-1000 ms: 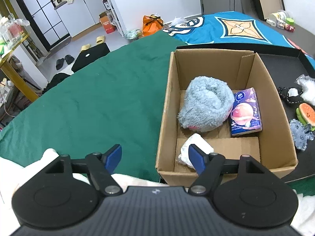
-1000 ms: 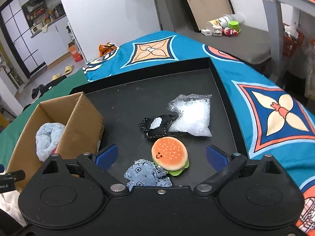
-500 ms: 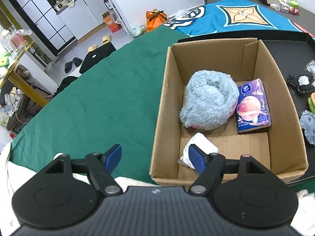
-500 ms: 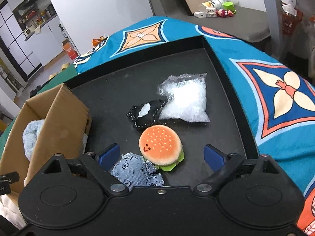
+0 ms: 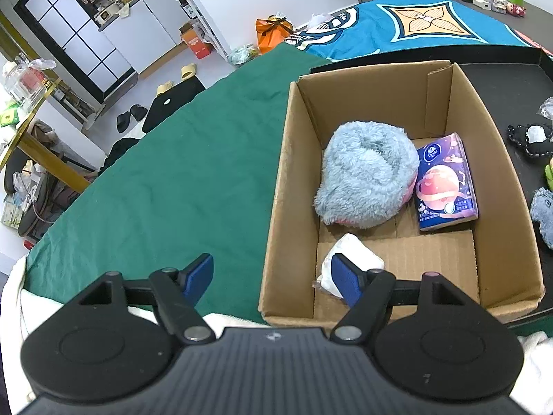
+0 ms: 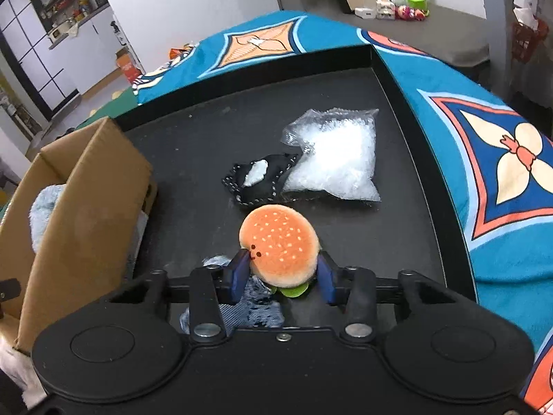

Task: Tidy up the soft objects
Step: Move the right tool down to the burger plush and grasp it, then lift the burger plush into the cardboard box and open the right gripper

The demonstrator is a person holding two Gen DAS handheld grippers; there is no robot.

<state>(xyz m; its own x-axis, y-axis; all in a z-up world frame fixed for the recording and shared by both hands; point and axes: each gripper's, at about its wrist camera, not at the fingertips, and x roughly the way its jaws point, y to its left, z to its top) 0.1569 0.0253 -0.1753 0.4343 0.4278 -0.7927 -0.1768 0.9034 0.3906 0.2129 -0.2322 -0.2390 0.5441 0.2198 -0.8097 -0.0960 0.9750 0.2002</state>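
Observation:
My right gripper (image 6: 281,278) is shut on the plush burger (image 6: 279,243), its blue pads pressing both sides, just over the black tray (image 6: 397,242). A denim plush (image 6: 252,306) lies under the gripper. A black felt toy (image 6: 261,178) and a clear bag of white filling (image 6: 333,157) lie beyond. My left gripper (image 5: 271,278) is open and empty over the near left corner of the cardboard box (image 5: 276,186). Inside the box are a fluffy blue plush (image 5: 366,176), a purple tissue pack (image 5: 444,181) and a white packet (image 5: 349,256).
The box (image 6: 79,207) stands at the tray's left, on a green cloth (image 5: 166,180). A blue patterned cloth (image 6: 501,159) lies around the tray's right side. Floor clutter and furniture sit beyond the table edge.
My right gripper has moved forward and closed on the plush burger. My left gripper stays open and has shifted a little, with the box now further right in its view.

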